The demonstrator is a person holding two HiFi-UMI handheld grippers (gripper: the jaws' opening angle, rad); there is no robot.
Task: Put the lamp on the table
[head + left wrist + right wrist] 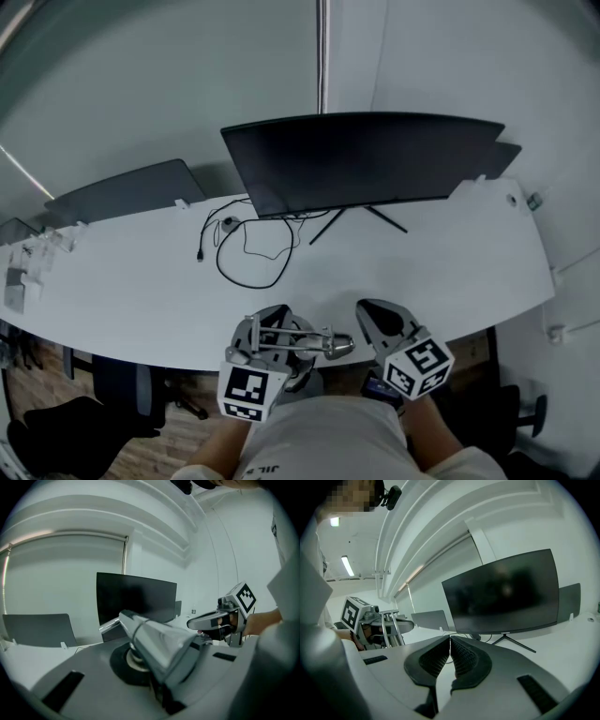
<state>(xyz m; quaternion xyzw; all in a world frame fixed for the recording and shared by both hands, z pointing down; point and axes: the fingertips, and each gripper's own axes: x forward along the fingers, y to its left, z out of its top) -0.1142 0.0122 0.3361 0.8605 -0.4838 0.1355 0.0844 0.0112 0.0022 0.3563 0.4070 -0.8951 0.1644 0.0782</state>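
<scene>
Lamp: a silver metal desk lamp (302,345) with thin rod arms. It is carried in the air at the near edge of the table, close to the person's body, and rests on nothing but the tongs.
Left tongs: the left tongs (274,323) are closed on the lamp. In the left gripper view its silver cone-shaped part lies across the jaws.
Right tongs: the right tongs (372,314) have their jaws pressed together, ribbed pads touching, with nothing between them. They hang just beside the lamp's head, apart from it.
Done, as it looks: the lamp is gripped, lifted and brought up to the table's edge.
Left to do, as I judge: carry it out over the top, stand it on a bare stretch and let go.
Table: a long white table (441,272), with the near strip free in front of the screen.
On the table: a black curved monitor (366,159) on a splayed stand at the back, a black cable (248,255) looped before it, and a second dark screen (122,192) further left.
Room: pale walls. A wooden floor (178,441) and a black chair (122,394) show below the table at left.
</scene>
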